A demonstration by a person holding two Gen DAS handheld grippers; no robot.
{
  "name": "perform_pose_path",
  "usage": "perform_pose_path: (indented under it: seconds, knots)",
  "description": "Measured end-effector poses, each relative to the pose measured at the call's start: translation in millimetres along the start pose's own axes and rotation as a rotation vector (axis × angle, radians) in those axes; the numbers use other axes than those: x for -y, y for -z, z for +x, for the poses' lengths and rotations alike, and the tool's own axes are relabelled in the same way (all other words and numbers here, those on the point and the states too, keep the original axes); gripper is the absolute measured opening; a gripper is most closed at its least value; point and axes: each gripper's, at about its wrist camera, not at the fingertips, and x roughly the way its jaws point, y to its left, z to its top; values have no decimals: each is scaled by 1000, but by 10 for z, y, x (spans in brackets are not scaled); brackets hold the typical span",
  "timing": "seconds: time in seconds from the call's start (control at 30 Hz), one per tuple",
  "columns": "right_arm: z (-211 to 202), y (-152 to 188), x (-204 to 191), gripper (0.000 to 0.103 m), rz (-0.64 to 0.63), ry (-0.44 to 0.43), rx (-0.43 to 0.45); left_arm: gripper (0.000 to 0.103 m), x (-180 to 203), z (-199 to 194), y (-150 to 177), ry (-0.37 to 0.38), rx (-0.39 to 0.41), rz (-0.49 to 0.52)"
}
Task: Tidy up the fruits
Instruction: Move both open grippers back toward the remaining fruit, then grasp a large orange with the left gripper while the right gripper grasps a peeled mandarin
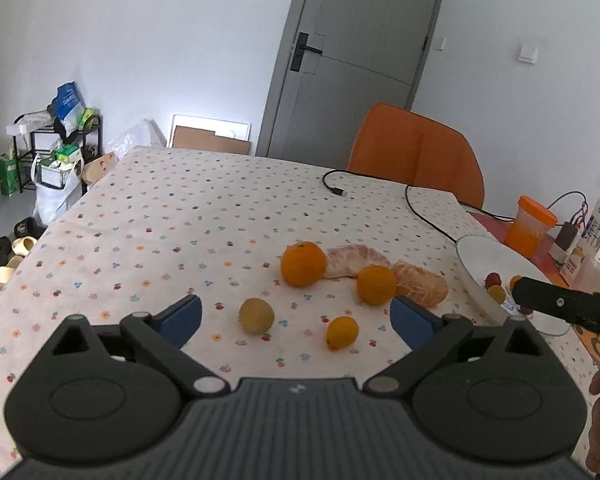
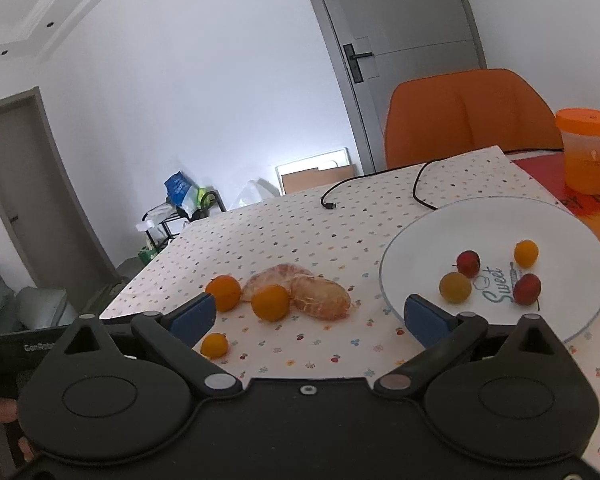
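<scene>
Where four fruits [image 2: 490,276] rest, one plate [image 2: 420,240]

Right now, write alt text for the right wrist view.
A white plate printed "Sweet" holds four small fruits, two red and two yellow-orange, on a dotted tablecloth. Left of it lie two peeled citrus pieces and three oranges; the smallest orange sits nearest the open, empty right claw. An orange chair stands behind.

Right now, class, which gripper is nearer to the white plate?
Right. The right gripper hangs open at the white plate's near rim, one finger by its edge. The left gripper, also open, faces the loose fruit on the tablecloth, the plate off to its side.
</scene>
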Motion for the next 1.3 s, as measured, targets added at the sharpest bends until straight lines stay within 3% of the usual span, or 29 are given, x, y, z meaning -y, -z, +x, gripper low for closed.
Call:
perform_pose_path:
  seconds: [0.4,0.87,1.0,1.3]
  knots:
    - [179,18,41,75,-18,-12,-35,81,-156,163,21,-23,-19,-37]
    - [426,-62,73,65,-54,-31,-57,78,-69,457,-106,-12,-37,1]
    - [556,-87,107,58,-59,-33,-78,72,-49,579,-145,-4,-54,5]
    - [792,-140,97,53,-93,-47,-106,66,-24,811,-202,2,-83,7]
